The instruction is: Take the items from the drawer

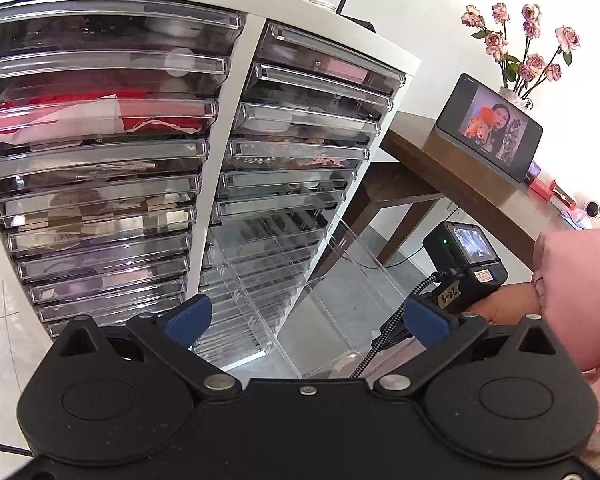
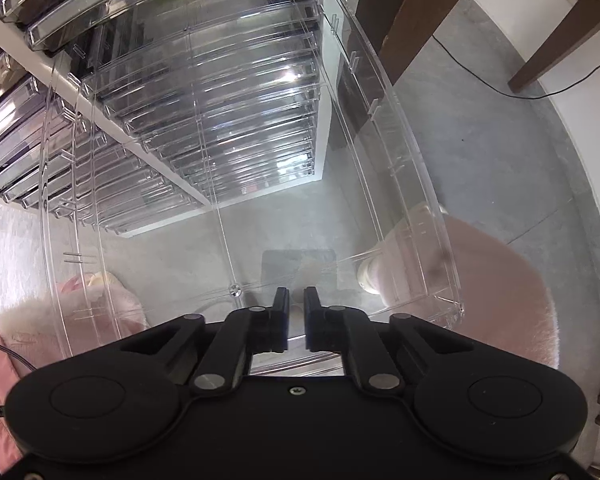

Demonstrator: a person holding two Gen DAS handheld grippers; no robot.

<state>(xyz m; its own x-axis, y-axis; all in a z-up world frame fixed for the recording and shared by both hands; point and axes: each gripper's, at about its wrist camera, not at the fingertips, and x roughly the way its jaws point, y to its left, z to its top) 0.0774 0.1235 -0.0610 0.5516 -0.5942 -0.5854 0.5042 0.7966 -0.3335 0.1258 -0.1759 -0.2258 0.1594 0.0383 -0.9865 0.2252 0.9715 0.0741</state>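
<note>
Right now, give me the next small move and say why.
Probably bring the left gripper down into the drawer: it is already pulled well out, the left jaws stand wide open above it, and the right gripper is nearly closed at its front edge.

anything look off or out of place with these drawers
One clear drawer in the right column is pulled far out of the white cabinet while the others sit closed. It looks empty. The right gripper is nearly closed at its front edge.
</note>
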